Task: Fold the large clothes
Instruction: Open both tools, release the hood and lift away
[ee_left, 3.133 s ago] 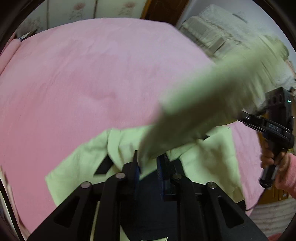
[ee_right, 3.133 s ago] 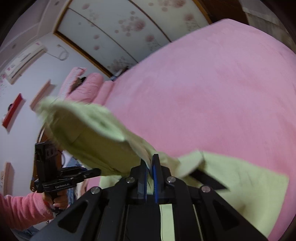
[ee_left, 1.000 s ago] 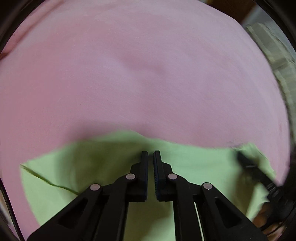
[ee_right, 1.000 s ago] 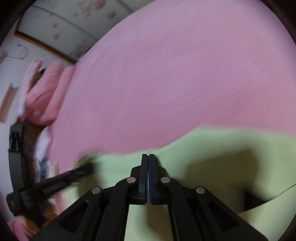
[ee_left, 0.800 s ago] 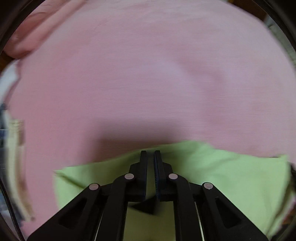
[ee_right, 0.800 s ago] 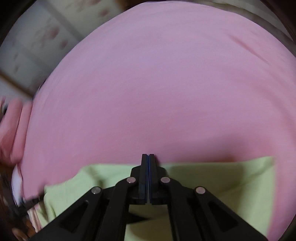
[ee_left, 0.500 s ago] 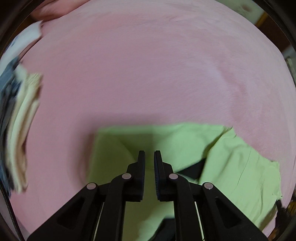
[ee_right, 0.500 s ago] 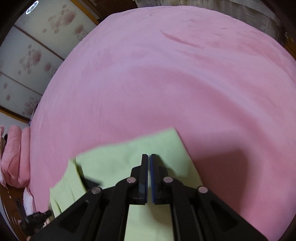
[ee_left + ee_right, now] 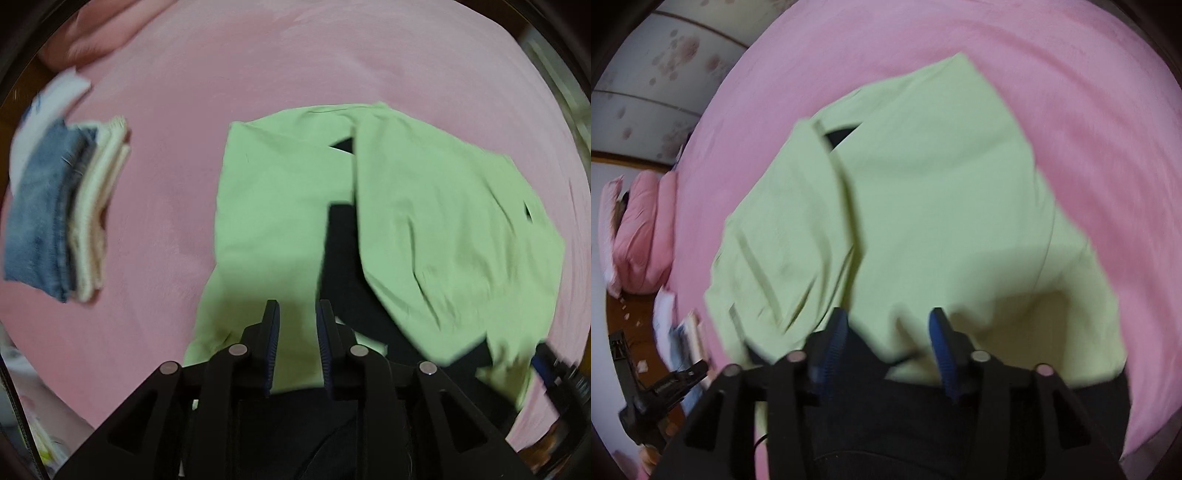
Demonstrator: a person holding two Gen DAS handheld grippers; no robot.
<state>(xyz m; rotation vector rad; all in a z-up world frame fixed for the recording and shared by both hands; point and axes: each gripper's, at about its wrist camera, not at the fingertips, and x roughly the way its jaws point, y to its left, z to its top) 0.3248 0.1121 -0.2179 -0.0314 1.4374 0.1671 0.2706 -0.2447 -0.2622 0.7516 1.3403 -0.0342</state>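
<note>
Green garment (image 9: 288, 206): a big light green piece of clothing with black parts. It lies on the pink bed (image 9: 258, 66), near the middle of what both cameras see.
Shape of the garment: two green flaps are folded in over the middle. A thin black strip (image 9: 340, 258) shows in the gap between them.
Edges of the garment: the far edge is mostly straight. The left edge is smooth. The right flap is wrinkled and its edge is bumpy. The near end is black and runs under both cameras.
Left gripper (image 9: 297, 332): it points down over the near part of the garment. Its jaws are opening. Nothing is between them, and they are let go of the cloth.
Right gripper (image 9: 888, 336): it is over the near part of the garment too. Its jaws are opening wide. Nothing is pinched between them.
Stack of clothes (image 9: 62, 210): folded blue jeans and cream cloth, on the bed well to the left of the garment.
Pink pillows (image 9: 639, 236): far to the left of the garment, at the end of the bed.
Open room: bare pink bed lies beyond the garment's far edge, and between the garment and the stack.
</note>
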